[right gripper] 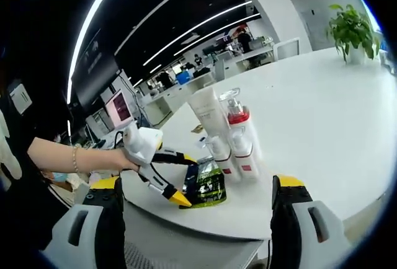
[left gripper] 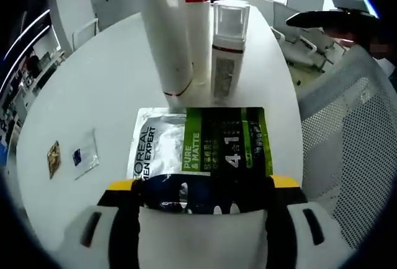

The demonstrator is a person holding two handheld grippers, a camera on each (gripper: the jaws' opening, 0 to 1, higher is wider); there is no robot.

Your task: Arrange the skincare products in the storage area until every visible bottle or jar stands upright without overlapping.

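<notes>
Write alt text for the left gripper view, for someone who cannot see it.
The left gripper is shut on a green and silver L'Oreal Men Expert sachet lying flat on a white round table. Behind the sachet stand a tall white tube, a red-capped white bottle and a clear-capped pump bottle.

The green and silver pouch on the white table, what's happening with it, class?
A person holds a gripper in each hand. The left gripper has its jaws around the near edge of the pouch, which lies flat on the white table. Just beyond it stand a tall white tube, a red-capped bottle and a clear-capped pump bottle, all upright. The right gripper is open and holds nothing, back from the table edge.
</notes>
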